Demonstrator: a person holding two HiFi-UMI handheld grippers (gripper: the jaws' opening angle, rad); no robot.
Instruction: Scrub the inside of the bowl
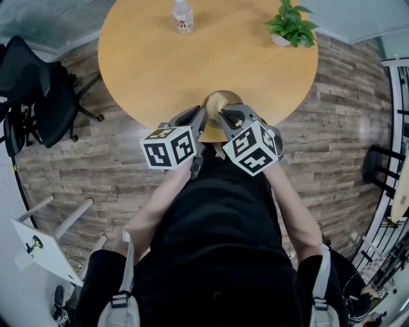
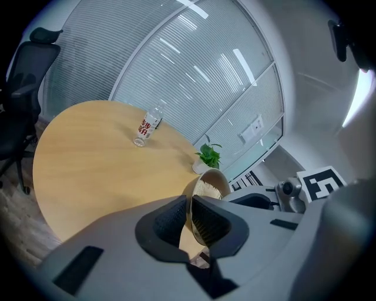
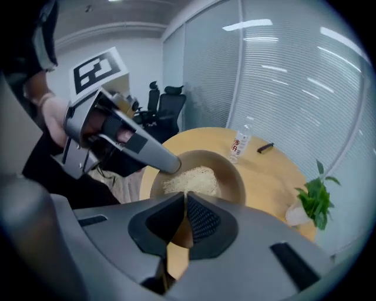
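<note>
a round wooden counter (image 1: pixel 147 57) is seen on a plank floor (image 1: pixel 332 128), with blind-covered glass walls (image 2: pixel 194 76) behind. the left tool (image 2: pixel 190 203) is clamped on the rim of the bowl (image 3: pixel 235 182) at the counter's near edge. the right tool (image 3: pixel 185 197) is closed on a beige scrub pad (image 3: pixel 191 179) inside it. counted: one bottle (image 1: pixel 183 16), one potted plant (image 1: pixel 291 24), one bowl, one pad, two tools.

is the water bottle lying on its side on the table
No, the bottle stands upright on the table, beyond the bowl.
</note>
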